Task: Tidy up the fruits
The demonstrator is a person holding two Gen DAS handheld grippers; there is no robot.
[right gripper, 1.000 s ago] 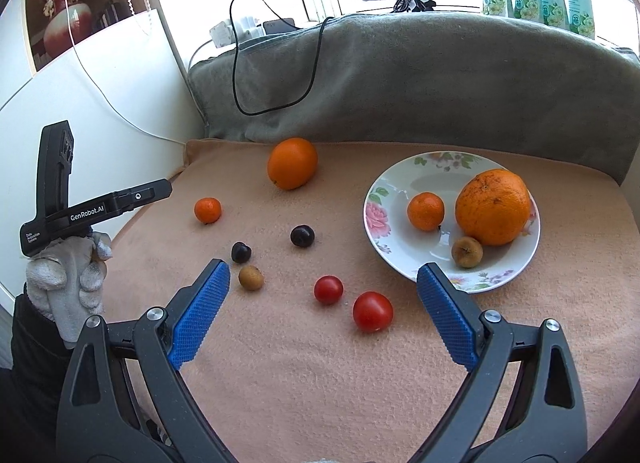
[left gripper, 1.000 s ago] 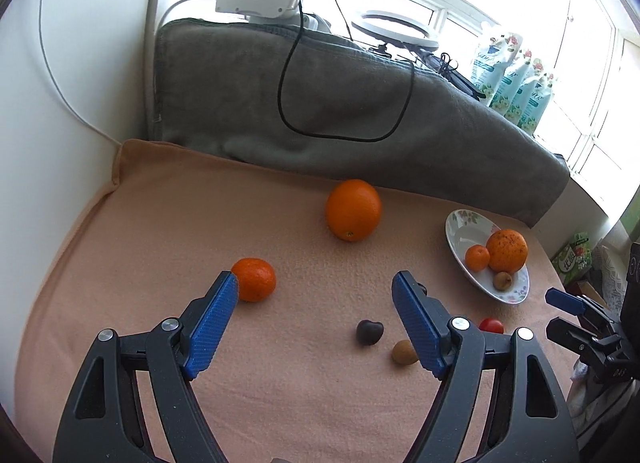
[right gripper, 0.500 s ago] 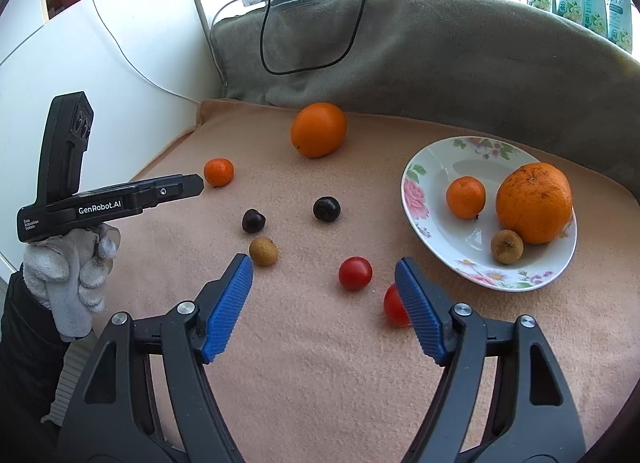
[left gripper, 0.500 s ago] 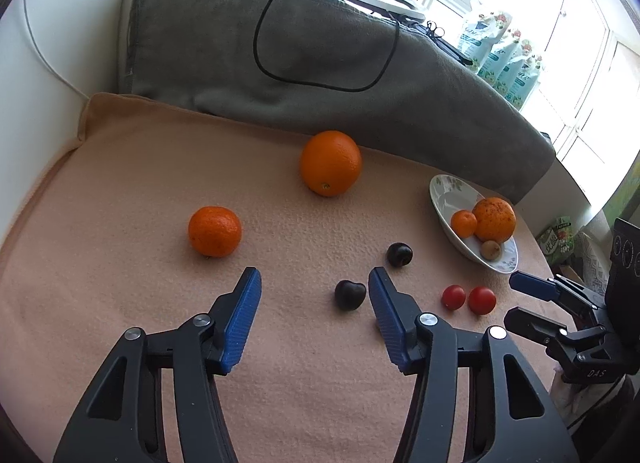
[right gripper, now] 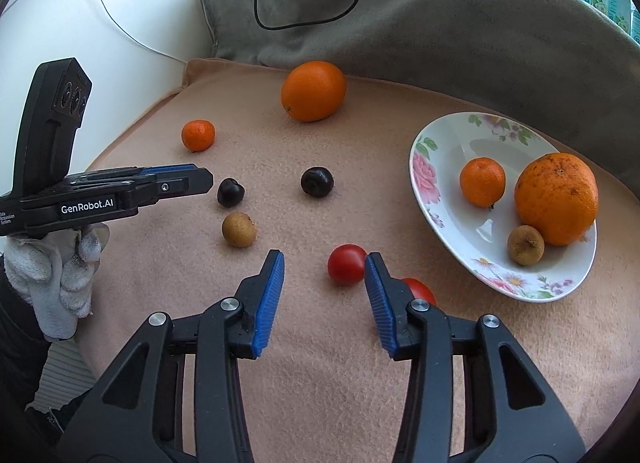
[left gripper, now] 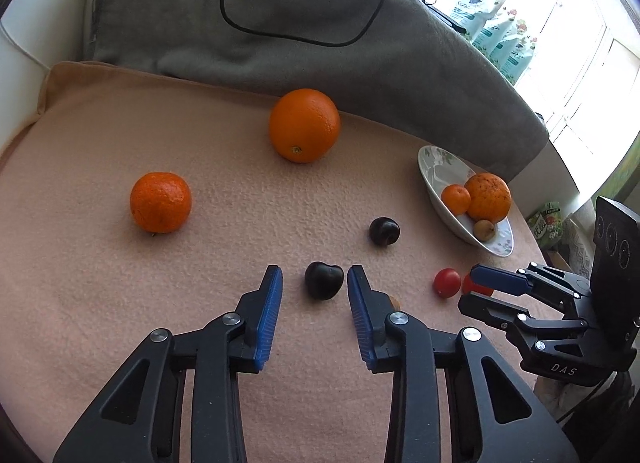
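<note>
Right wrist: two cherries (right gripper: pixel 317 181), two tomatoes (right gripper: pixel 346 264) (plate (right gripper: pixel 448 215) holds three).

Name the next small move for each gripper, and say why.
Probably finish closing. The left gripper brackets the dark cherry, the right gripper the tomato. Both jaws have just been closing, with gaps left at the pads.

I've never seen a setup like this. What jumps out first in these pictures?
Two black hand-held tools with blue jaws: the left gripper has been closing around a dark cherry, the right gripper around a red cherry tomato, neither pinched yet. Bright fruit dots the peach blanket, and a flowered plate at right holds a big orange.
</note>
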